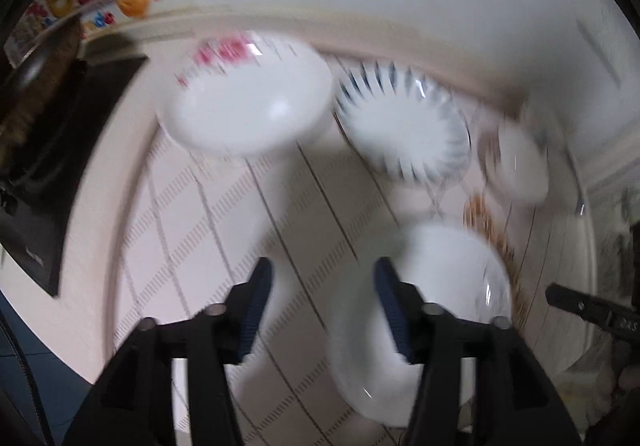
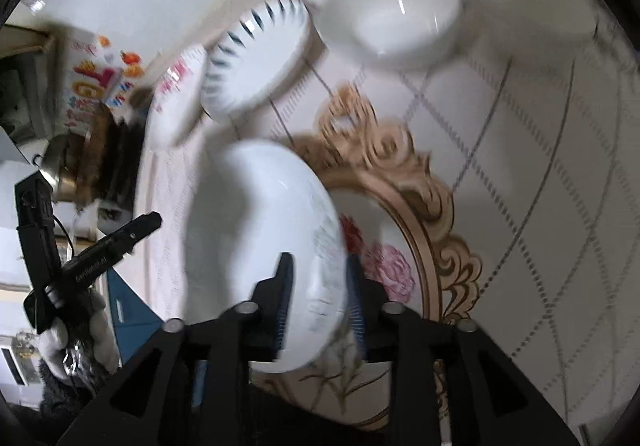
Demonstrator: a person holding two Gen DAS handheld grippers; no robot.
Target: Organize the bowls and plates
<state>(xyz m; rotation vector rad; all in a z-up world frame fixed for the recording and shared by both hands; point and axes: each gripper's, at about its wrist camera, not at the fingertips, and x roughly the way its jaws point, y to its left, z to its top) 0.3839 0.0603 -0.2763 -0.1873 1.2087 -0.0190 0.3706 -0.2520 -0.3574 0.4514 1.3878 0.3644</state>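
While the right claw [image 2: 320, 298] pinches the near rim of the plain white bowl [image 2: 260, 246], one finger inside the wall and one outside, the bowl hangs tilted over the tabletop [image 2: 540, 206] and its gold-framed floral print. Both views are motion-blurred, so I read this as mid-carry.

Left claw [image 1: 322, 306] is spread and holds nothing, hovering over bare cloth just left of that same bowl [image 1: 424, 306].

Candidate targets sit along the far edge: the blue-striped bowl [image 2: 256, 58], a pink-flowered bowl [image 2: 176, 102] just beside it, and another white bowl [image 2: 392, 18] to the right. Further white dishes past that are too blurred to sort.

How I'd do it:
- A rim pinch is a weak hold and glazed ceramic is slick, so level the bowl before travel and keep it low.
- Stack on the closest size match, probably the far white bowl.
- Centre it above the target, lower until it seats, then release.
- Use the free left claw to steady the target so it doesn't skate on the cloth.
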